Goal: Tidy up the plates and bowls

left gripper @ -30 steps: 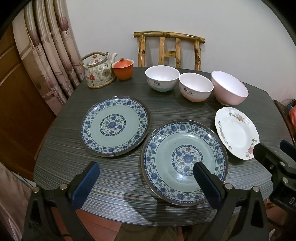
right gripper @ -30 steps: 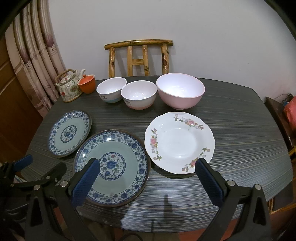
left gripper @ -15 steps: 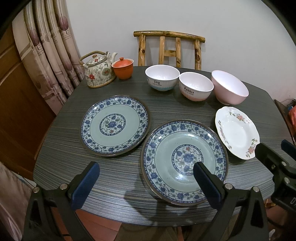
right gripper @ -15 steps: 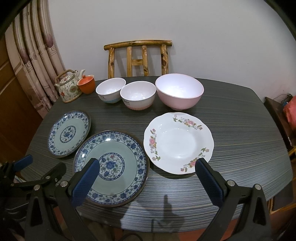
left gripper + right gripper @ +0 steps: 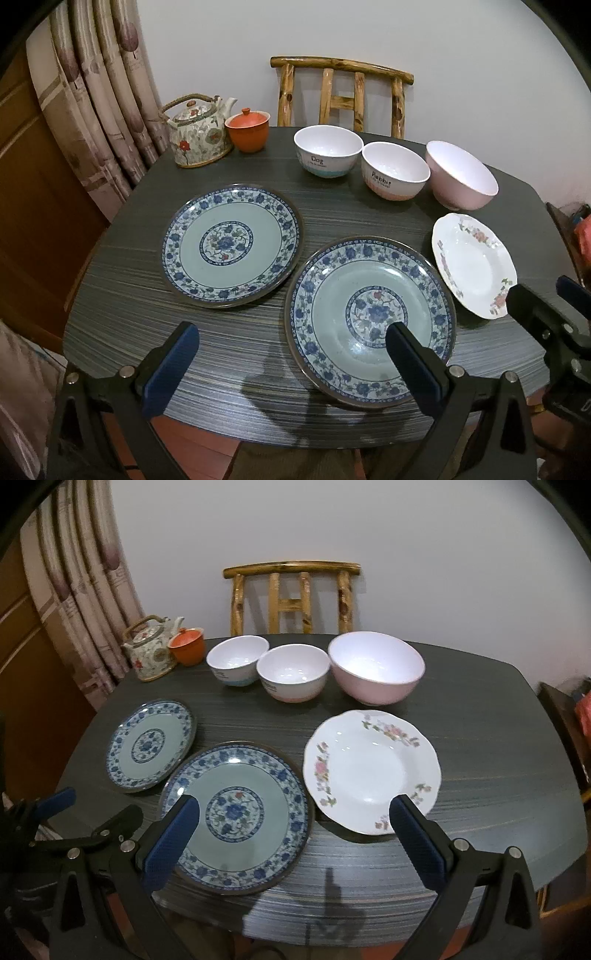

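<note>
Right claw (image 5: 293, 845) slightly nearer the white plate (image 5: 373, 771) than before.

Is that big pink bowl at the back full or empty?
Empty. The right wrist view looks into the pink bowl and shows only its bare, pale inside; it stands upright on the table.

The left gripper (image 5: 291, 363) is held level near the bottom of its own view, jaws spread wide, its blue-padded fingers (image 5: 170, 367) holding nothing. The right gripper (image 5: 295, 843) sits just as low in its view, jaws equally wide and empty. Each shows at the edge of the other's view, so the two are side by side, apart, not touching.
</note>
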A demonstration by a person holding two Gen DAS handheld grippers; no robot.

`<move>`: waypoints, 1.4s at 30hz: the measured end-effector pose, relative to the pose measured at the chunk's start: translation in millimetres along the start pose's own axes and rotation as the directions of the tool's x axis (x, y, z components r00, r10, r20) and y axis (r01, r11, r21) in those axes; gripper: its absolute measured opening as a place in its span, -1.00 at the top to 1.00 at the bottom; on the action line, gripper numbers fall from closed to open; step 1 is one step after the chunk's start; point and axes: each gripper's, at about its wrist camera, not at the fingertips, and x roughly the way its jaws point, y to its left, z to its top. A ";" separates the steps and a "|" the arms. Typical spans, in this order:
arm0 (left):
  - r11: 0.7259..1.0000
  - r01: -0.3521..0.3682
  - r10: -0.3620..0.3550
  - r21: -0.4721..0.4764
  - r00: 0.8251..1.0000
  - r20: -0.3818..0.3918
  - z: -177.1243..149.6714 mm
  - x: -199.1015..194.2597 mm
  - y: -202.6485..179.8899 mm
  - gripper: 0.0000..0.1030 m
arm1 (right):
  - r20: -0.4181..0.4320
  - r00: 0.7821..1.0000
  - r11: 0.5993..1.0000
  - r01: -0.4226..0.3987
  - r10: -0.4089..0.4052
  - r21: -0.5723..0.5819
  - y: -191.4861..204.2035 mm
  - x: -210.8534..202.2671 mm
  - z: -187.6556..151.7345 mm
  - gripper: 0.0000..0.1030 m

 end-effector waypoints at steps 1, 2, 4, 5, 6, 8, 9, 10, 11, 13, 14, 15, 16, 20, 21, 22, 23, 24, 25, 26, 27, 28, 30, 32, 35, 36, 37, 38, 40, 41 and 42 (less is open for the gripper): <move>1.000 0.005 -0.005 -0.003 1.000 -0.001 1.0 0.4 1.6 -1.00 | 0.001 1.000 1.000 -0.007 0.007 -0.007 0.8 1.2 1.1 -0.98; 1.000 0.011 -0.012 -0.008 1.000 -0.004 2.0 0.7 4.1 -1.00 | 0.001 1.000 1.000 -0.014 0.014 -0.015 2.6 1.9 2.5 -0.98; 1.000 0.023 -0.023 -0.021 1.000 -0.009 3.7 1.7 8.8 -1.00 | -0.007 0.999 0.999 -0.037 0.037 -0.024 5.8 4.5 5.8 -0.98; 0.999 0.027 -0.028 -0.027 1.000 -0.011 4.4 2.1 11.2 -1.00 | -0.009 0.999 0.999 -0.045 0.045 -0.026 7.0 5.3 7.0 -0.98; 0.999 0.031 -0.031 -0.032 0.999 -0.012 5.2 2.6 14.2 -1.00 | -0.011 0.999 0.998 -0.050 0.050 -0.029 7.8 7.0 8.4 -0.98; 0.999 0.029 -0.030 -0.044 0.999 -0.012 7.3 3.3 20.4 -1.00 | -0.021 0.998 0.997 -0.062 0.062 -0.038 10.7 10.6 12.2 -0.98; 0.998 0.031 -0.032 -0.053 0.999 -0.012 8.9 3.9 24.2 -1.00 | -0.022 0.997 0.996 -0.072 0.071 -0.047 12.9 12.7 14.6 -0.98; 0.997 0.032 -0.033 -0.065 0.999 -0.013 10.0 4.8 28.5 -1.00 | -0.027 0.997 0.996 -0.076 0.075 -0.055 14.9 14.6 16.5 -0.98; 0.997 0.033 -0.034 -0.075 0.999 -0.013 11.0 5.4 33.0 -1.00 | -0.033 0.996 0.994 -0.085 0.083 -0.062 16.9 16.7 18.7 -0.98; 0.995 0.035 -0.036 -0.096 0.999 -0.015 14.0 6.9 44.4 -1.00 | -0.041 0.992 0.990 -0.120 0.118 -0.072 21.4 21.3 23.3 -0.97; 0.994 0.032 -0.034 -0.107 0.999 -0.015 15.4 7.4 49.2 -1.00 | -0.050 0.990 0.988 -0.134 0.130 -0.078 23.8 23.9 26.2 -0.95; 0.992 0.031 -0.033 -0.124 0.999 -0.012 17.4 7.7 57.5 -0.94 | -0.058 0.988 0.985 -0.147 0.142 -0.086 26.4 26.5 29.1 -0.94; 0.990 0.032 -0.034 -0.137 0.999 -0.012 19.2 8.3 63.9 -0.84 | -0.058 0.986 0.982 -0.161 0.156 -0.094 29.5 28.8 32.4 -0.92; 0.982 0.038 -0.043 -0.187 0.999 -0.025 25.9 13.2 88.3 -0.73 | -0.081 0.972 0.967 -0.228 0.220 -0.114 40.6 39.2 44.4 -0.81; 0.979 0.035 -0.041 -0.199 0.999 -0.026 27.6 14.1 95.0 -0.68 | -0.089 0.967 0.962 -0.248 0.238 -0.118 43.6 42.5 47.9 -0.79; 0.977 0.032 -0.039 -0.212 0.999 -0.026 29.6 15.5 102.2 -0.66 | -0.101 0.964 0.958 -0.258 0.246 -0.123 47.0 47.2 51.9 -0.74; 0.973 0.037 -0.045 -0.226 0.999 -0.029 31.4 17.5 109.6 -0.60 | -0.112 0.961 0.955 -0.266 0.252 -0.129 50.1 51.7 55.6 -0.67; 0.969 0.047 -0.057 -0.243 0.998 -0.035 33.1 19.7 116.8 -0.51 | -0.126 0.957 0.952 -0.276 0.260 -0.133 53.6 56.6 58.8 -0.63; 0.964 0.058 -0.070 -0.258 0.997 -0.040 34.3 21.9 122.4 -0.44 | -0.145 0.951 0.947 -0.292 0.273 -0.135 57.3 62.8 62.3 -0.55; 0.959 0.071 -0.086 -0.274 0.995 -0.044 35.7 24.5 128.4 -0.31 | -0.160 0.945 0.942 -0.308 0.286 -0.136 60.6 67.6 65.0 -0.47; 0.953 0.082 -0.100 -0.293 0.994 -0.049 37.2 27.4 134.9 -0.21 | -0.178 0.938 0.937 -0.322 0.297 -0.134 63.9 73.5 67.9 -0.43; 0.945 0.087 -0.110 -0.316 0.992 -0.057 38.7 30.9 142.3 -0.14 | -0.199 0.930 0.932 -0.339 0.311 -0.130 67.6 80.1 71.2 -0.39; 0.934 0.100 -0.128 -0.342 0.990 -0.062 41.5 36.1 152.6 -0.06 | -0.241 0.906 0.915 -0.385 0.348 -0.124 74.8 93.7 77.6 -0.29; 0.924 0.101 -0.138 -0.369 0.988 -0.075 45.4 43.2 163.9 -0.03 | -0.276 0.888 0.906 -0.408 0.367 -0.109 81.2 107.2 83.2 -0.16; 0.909 0.108 -0.157 -0.402 0.984 -0.090 49.6 53.8 176.0 0.09 | -0.321 0.867 0.900 -0.428 0.382 -0.085 88.5 129.4 89.9 -0.02; 0.903 0.113 -0.166 -0.414 0.982 -0.093 50.7 57.9 180.4 0.13 | -0.334 0.862 0.899 -0.430 0.382 -0.082 91.0 136.3 91.2 0.04; 0.897 0.115 -0.172 -0.427 0.980 -0.098 52.0 62.4 184.8 0.16 | -0.350 0.856 0.900 -0.430 0.380 -0.074 93.7 145.1 92.6 0.15; 0.896 0.110 -0.171 -0.431 0.980 -0.106 53.6 66.5 188.1 0.17 | -0.363 0.850 0.899 -0.433 0.383 -0.067 96.2 151.9 93.9 0.21; 0.896 0.105 -0.168 -0.432 0.980 -0.111 55.2 72.2 193.0 0.21 | -0.386 0.838 0.897 -0.437 0.384 -0.056 100.9 165.6 96.5 0.25; 0.894 0.106 -0.171 -0.434 0.979 -0.114 56.1 75.3 194.8 0.22 | -0.394 0.833 0.896 -0.441 0.387 -0.051 103.4 172.3 97.5 0.25; 0.890 0.110 -0.181 -0.443 0.976 -0.120 56.3 79.2 196.9 0.23 | -0.404 0.827 0.895 -0.445 0.392 -0.043 104.5 178.7 98.6 0.26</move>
